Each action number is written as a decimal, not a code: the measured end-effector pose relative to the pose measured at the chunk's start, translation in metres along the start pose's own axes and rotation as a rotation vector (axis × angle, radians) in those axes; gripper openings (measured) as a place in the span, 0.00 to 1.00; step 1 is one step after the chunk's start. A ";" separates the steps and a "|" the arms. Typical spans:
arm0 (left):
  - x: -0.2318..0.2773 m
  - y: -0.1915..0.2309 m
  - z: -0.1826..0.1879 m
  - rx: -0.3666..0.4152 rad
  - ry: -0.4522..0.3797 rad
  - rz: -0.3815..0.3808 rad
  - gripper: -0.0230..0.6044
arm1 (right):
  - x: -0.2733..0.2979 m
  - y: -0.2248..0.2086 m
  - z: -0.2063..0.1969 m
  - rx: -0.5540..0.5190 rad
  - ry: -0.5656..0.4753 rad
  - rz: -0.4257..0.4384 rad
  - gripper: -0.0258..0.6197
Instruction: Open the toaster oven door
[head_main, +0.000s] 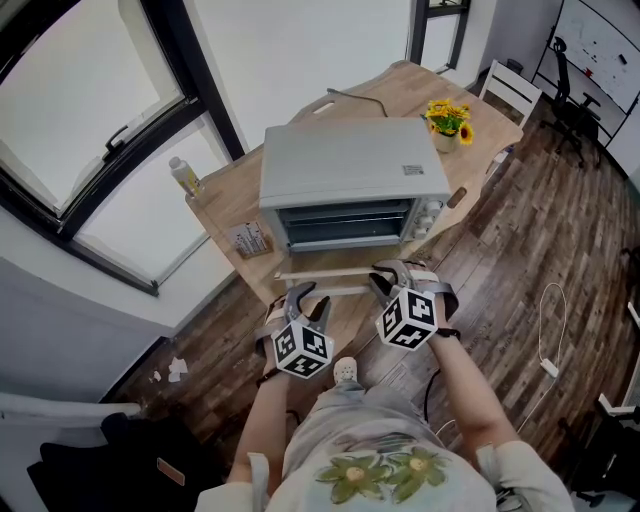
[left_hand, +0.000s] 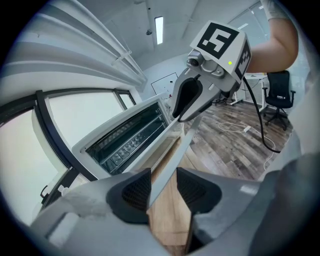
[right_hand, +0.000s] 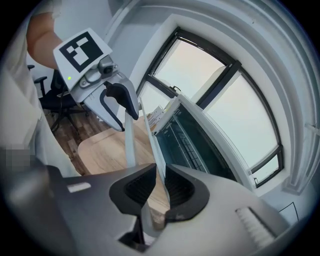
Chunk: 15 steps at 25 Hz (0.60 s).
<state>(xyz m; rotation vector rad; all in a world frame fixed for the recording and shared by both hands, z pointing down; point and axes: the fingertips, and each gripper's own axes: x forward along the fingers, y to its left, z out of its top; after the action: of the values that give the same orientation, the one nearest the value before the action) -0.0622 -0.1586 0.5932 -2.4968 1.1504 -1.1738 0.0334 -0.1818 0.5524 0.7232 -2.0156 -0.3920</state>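
The grey toaster oven (head_main: 350, 165) stands on the wooden table (head_main: 395, 85), and its door (head_main: 322, 273) hangs open toward me with the dark racks showing. A pale handle bar (head_main: 345, 292) runs along the door's outer side. My left gripper (head_main: 305, 295) sits at the bar's left end; in the left gripper view the bar (left_hand: 182, 142) fills the gap between its pads (left_hand: 136, 192). My right gripper (head_main: 390, 275) is at the door's right end. In the right gripper view the door's thin white rim (right_hand: 152, 150) lies pinched between its narrow-set pads (right_hand: 176, 187).
A pot of yellow flowers (head_main: 447, 122) stands to the oven's right and a small bottle (head_main: 185, 177) at the table's left corner. A little card box (head_main: 250, 240) sits by the oven's left front. A white chair (head_main: 510, 90) and a floor cable (head_main: 550, 350) lie to the right.
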 end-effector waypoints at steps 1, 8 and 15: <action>0.000 -0.001 -0.001 -0.002 0.003 -0.005 0.30 | 0.000 0.002 -0.001 0.000 0.003 0.012 0.13; 0.000 -0.011 -0.011 -0.012 0.019 -0.023 0.30 | 0.003 0.015 -0.005 -0.028 0.040 0.056 0.13; 0.000 -0.018 -0.014 -0.037 0.022 -0.043 0.30 | 0.004 0.022 -0.008 -0.016 0.045 0.061 0.13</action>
<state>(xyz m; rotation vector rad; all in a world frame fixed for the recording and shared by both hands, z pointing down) -0.0622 -0.1438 0.6106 -2.5548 1.1400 -1.2042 0.0316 -0.1669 0.5706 0.6542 -1.9845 -0.3527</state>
